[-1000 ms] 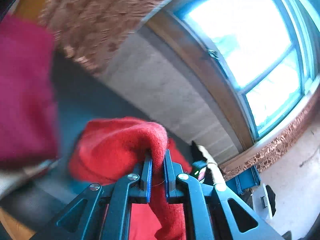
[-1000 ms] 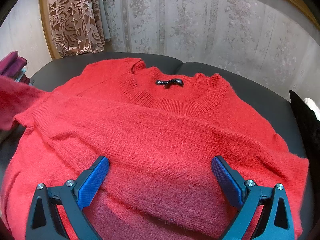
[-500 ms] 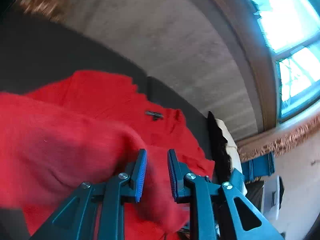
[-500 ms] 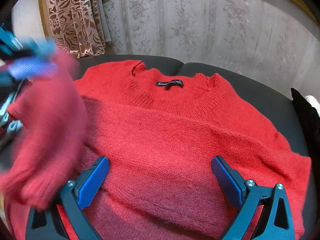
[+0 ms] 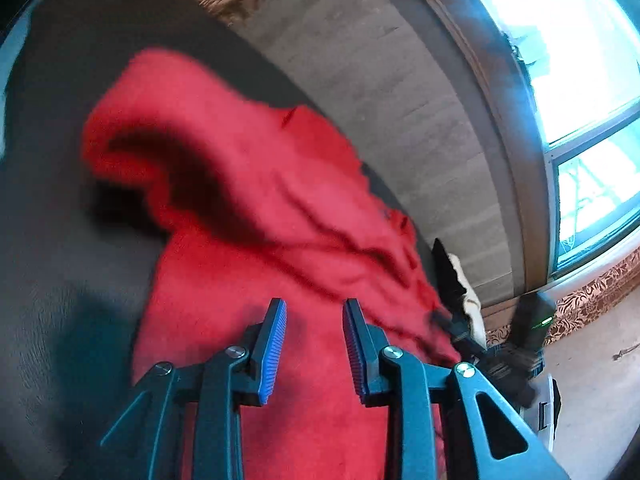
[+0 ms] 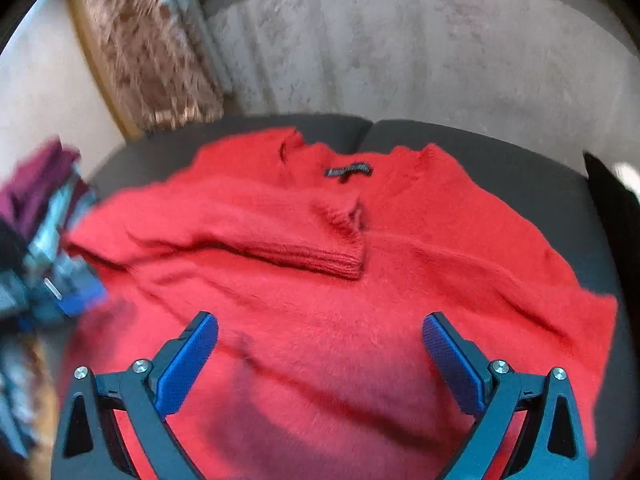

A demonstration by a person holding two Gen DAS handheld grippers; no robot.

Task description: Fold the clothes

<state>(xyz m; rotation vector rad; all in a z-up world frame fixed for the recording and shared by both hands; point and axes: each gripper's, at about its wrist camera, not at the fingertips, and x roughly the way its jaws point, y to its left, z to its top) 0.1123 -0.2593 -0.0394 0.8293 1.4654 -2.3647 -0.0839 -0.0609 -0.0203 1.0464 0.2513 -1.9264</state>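
Note:
A red knit sweater point(image 6: 400, 300) lies flat on a dark grey sofa seat point(image 6: 500, 152), collar and black label at the far side. Its left sleeve point(image 6: 256, 236) is folded across the chest, with the ribbed cuff near the middle. My right gripper point(image 6: 320, 340) is open wide and empty, hovering over the lower body of the sweater. My left gripper point(image 5: 314, 320) is open and empty just above the sweater point(image 5: 260, 240). It also shows blurred at the left edge of the right wrist view point(image 6: 76, 300).
A stack of maroon and other clothes point(image 6: 36, 188) sits at the sofa's left end. A black and white item point(image 5: 456, 280) lies at the right end. A patterned curtain point(image 6: 152, 52) and a wall stand behind. A window point(image 5: 580, 40) is on the right.
My left gripper carried the sleeve across the sweater, opened and let it go; the sleeve now lies folded over the chest. The right gripper stayed open and shifted slightly.

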